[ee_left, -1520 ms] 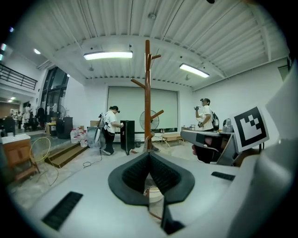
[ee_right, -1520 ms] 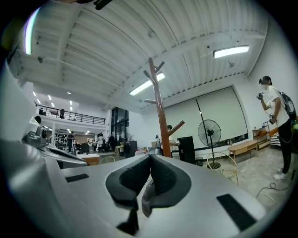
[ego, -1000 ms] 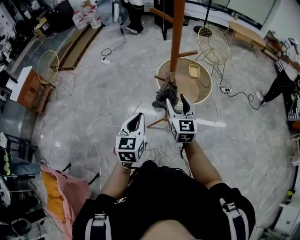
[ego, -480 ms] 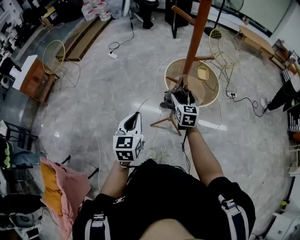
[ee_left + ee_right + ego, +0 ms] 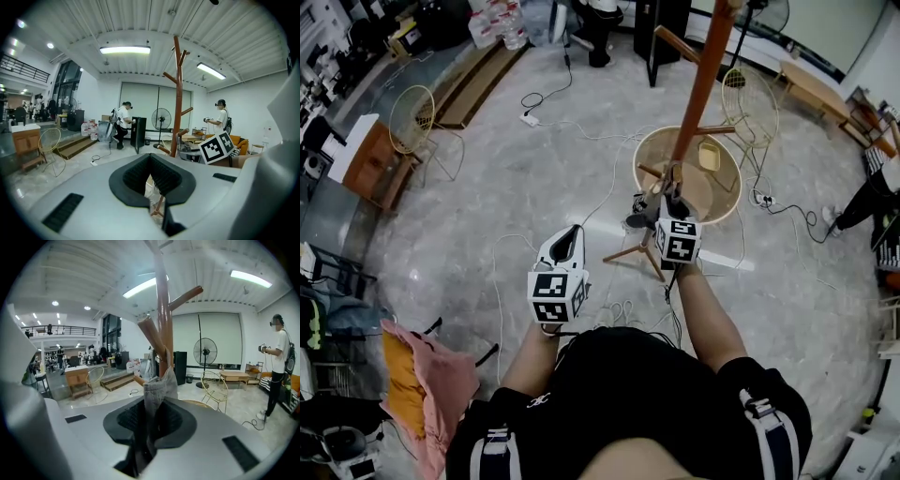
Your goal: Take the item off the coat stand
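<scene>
A tall brown wooden coat stand point(image 5: 703, 84) rises in front of me. A grey garment point(image 5: 639, 210) hangs from one of its low pegs. My right gripper point(image 5: 668, 193) is at that garment and its jaws are closing, with the grey cloth point(image 5: 157, 390) running down between the pads below the stand's pole point(image 5: 163, 310). My left gripper point(image 5: 569, 239) is held lower and to the left, away from the stand, shut with nothing in it. In the left gripper view the stand point(image 5: 177, 93) is ahead and the right gripper's marker cube point(image 5: 217, 146) shows beside it.
A round tan table point(image 5: 649, 150) stands behind the stand's base. Wire chairs stand at the left point(image 5: 414, 127) and at the back right point(image 5: 748, 89). White cables point(image 5: 619, 309) lie on the marble floor. A pink cloth point(image 5: 431, 375) lies at the lower left. A person point(image 5: 862, 187) is at the right edge.
My right gripper went forward from just short of the garment, jaws open, onto the hanging cloth and closed around it. The left gripper has kept its place.
</scene>
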Action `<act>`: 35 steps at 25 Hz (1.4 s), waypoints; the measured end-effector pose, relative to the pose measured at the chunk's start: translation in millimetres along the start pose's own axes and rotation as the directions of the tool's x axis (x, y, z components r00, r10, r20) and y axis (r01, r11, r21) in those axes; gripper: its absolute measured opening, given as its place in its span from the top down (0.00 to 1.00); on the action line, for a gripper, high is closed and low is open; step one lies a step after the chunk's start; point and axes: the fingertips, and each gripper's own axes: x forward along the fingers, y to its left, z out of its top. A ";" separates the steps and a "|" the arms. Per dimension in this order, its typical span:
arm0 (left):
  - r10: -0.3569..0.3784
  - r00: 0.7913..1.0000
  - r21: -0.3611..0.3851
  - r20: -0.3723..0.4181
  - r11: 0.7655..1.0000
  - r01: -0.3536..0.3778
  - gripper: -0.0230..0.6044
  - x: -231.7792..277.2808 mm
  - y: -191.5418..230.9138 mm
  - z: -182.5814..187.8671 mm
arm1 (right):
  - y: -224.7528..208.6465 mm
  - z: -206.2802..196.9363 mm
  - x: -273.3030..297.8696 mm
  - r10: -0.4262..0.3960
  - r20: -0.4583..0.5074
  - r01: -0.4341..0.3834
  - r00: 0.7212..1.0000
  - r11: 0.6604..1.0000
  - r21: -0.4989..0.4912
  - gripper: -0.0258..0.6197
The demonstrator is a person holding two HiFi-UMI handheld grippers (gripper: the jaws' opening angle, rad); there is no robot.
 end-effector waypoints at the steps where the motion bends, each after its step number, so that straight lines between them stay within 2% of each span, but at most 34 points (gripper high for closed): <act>1: -0.006 1.000 0.002 0.004 1.000 0.006 0.94 1.4 -0.9 2.2 | -1.3 2.6 -3.5 -0.003 0.005 0.003 1.000 1.000 0.010 0.85; 5: -0.029 1.000 0.010 0.012 1.000 0.029 0.94 7.0 -4.3 6.8 | -0.4 21.5 -23.5 -0.001 0.058 0.000 0.998 1.000 0.016 0.87; 9: -0.059 0.998 0.023 0.019 0.998 0.059 0.94 17.6 -14.9 12.8 | 1.1 46.6 -45.0 0.028 0.120 -0.025 0.992 0.999 -0.026 0.88; 18: -0.138 0.990 0.053 0.024 0.989 0.136 0.94 40.2 -46.1 20.6 | -5.0 55.4 -91.7 0.066 0.184 -0.064 0.981 0.998 -0.014 0.88; 22: -0.176 0.984 0.064 0.018 0.983 0.175 0.94 50.9 -60.4 17.3 | -14.6 46.4 -107.9 0.045 0.208 -0.056 0.977 0.997 0.045 0.89; 28: -0.229 0.973 0.081 0.004 0.970 0.228 0.94 62.1 -92.2 18.9 | -37.0 18.2 -125.7 0.020 0.159 -0.028 0.987 0.998 0.047 0.90; 35: -0.273 0.962 0.097 -0.010 0.957 0.273 0.94 75.9 -116.2 15.1 | -66.4 1.5 -135.7 -0.049 0.152 0.037 0.987 0.996 0.081 0.90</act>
